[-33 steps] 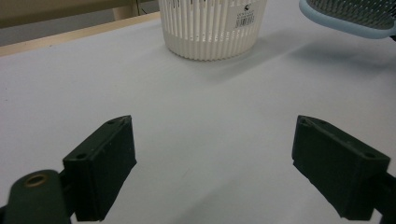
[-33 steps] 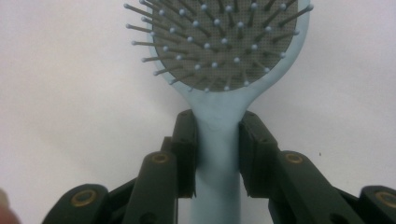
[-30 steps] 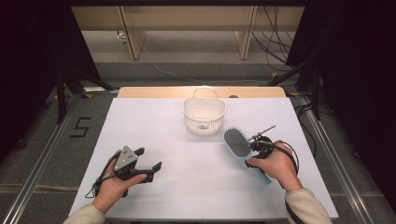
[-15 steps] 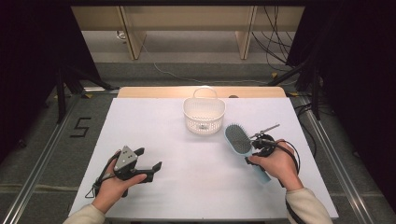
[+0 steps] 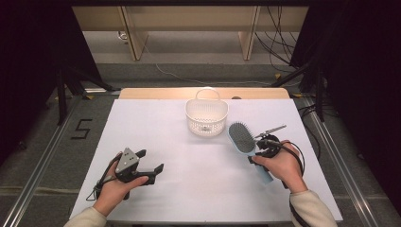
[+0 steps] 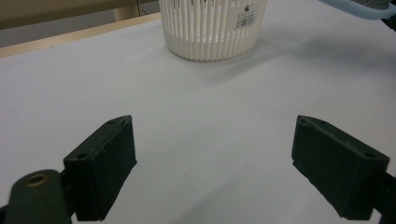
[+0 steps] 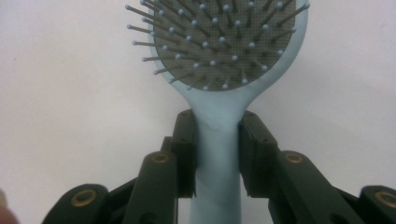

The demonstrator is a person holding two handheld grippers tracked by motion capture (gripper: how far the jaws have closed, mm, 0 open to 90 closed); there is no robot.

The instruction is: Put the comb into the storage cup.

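The right claw (image 7: 217,154) is gripping the light blue hairbrush (image 5: 242,138) by its handle, bristles up, just right of the white basket (image 5: 206,117); the left claw (image 6: 215,172) is gaping wide over the table (image 5: 156,127).

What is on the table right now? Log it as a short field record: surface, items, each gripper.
surface: white table
hairbrush: light blue, bristles up, handle clamped in the right gripper, head near the basket
basket: white, slatted, upright with its handle up, at the far middle of the table, with a small item inside that I cannot identify
left gripper: open, nothing between its jaws, pointed toward the basket
right gripper: shut on the hairbrush
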